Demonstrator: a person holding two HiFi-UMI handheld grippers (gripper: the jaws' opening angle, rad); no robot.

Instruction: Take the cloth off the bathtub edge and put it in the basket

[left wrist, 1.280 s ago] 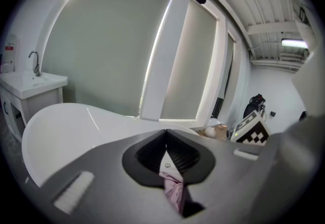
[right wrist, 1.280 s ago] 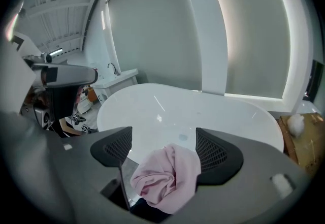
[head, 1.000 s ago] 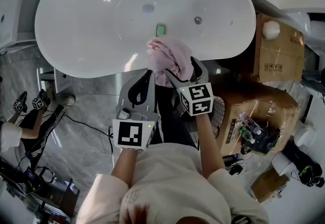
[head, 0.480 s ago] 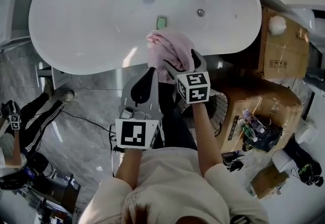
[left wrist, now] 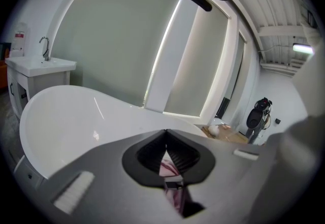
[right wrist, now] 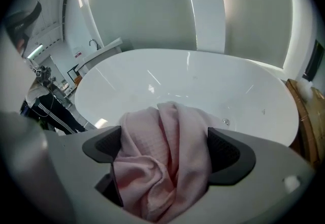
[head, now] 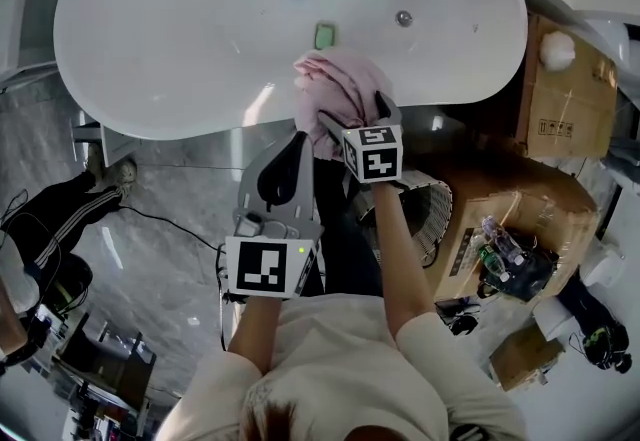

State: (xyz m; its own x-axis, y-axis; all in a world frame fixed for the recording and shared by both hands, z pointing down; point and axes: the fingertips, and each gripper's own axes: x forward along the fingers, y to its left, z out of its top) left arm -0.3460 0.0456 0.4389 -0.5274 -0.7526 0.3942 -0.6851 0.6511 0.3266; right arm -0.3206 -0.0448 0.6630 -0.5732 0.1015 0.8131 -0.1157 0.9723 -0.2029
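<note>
Head view looks down on the oval white bathtub, glossy and smooth. Only there do I see the white mesh basket, on the floor under my right forearm — neither gripper view shows it. The pink cloth lies bunched on the tub's near edge. Right gripper view shows its waffle weave and soft folds between the ribbed dark pads of my right gripper, pitched steeply down, its jaws having just been opening wide. My left gripper — just beside it, tilted gently down — has its jaws together on nothing.
</note>
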